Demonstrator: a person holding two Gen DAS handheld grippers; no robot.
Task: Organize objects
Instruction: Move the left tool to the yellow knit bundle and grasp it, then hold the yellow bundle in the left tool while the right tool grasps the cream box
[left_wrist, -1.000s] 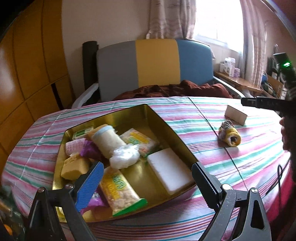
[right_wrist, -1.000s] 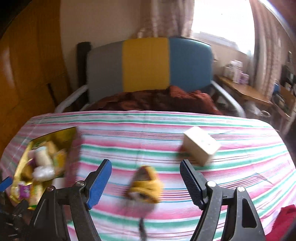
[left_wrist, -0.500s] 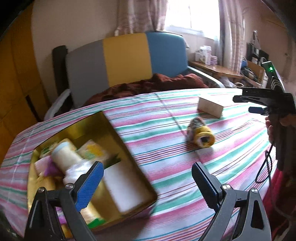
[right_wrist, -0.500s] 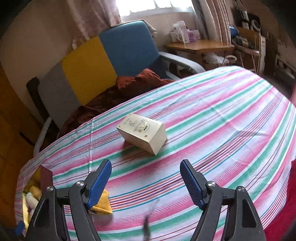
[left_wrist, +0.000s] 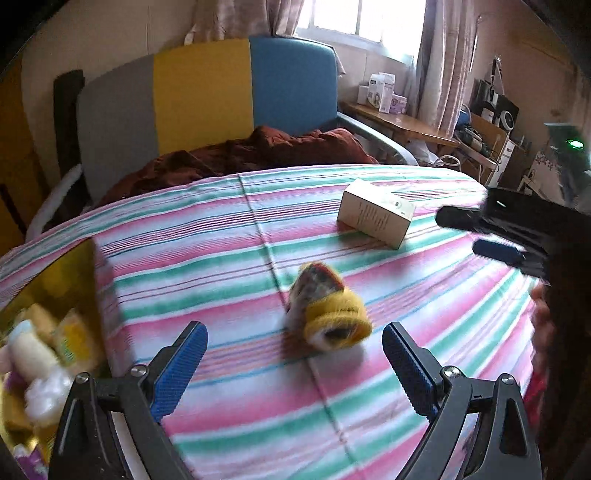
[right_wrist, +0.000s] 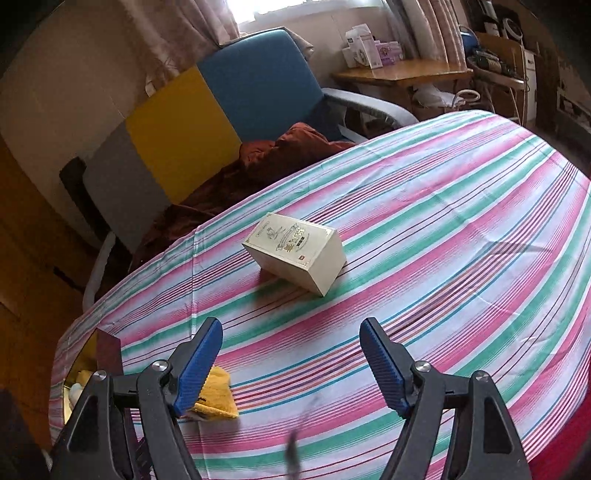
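Since the earlier frame the left wrist view has swung away from the gold tin (left_wrist: 79, 266), which now sits at the left edge of the frame, and the rolled yellow cloth bundle (left_wrist: 330, 314) has come to the lower centre, just ahead of the left gripper (left_wrist: 295, 363). Its blue ribbed pads stand wide apart with nothing between them. In the right wrist view the cream box (right_wrist: 295, 254), which was a blur a second ago, lies sharp at mid-frame beyond the right gripper (right_wrist: 291, 356), whose jaws are likewise spread and hold nothing.

Both things rest on a rounded table under a striped cloth (left_wrist: 229, 236) of pink, green and white bands, creased along a fold line. Behind it stands a chair (left_wrist: 207, 88) with a padded back in grey, yellow and blue panels, a crumpled rust-brown blanket (left_wrist: 258, 151) on its seat. Curtains frame a bright window at the top; a wooden side table (right_wrist: 402, 72) with small cartons is at upper right.

The cream box is a smooth rectangular carton with gold print on top. The bundle is soft and fuzzy, yellow-cuffed, its open end toward the camera.
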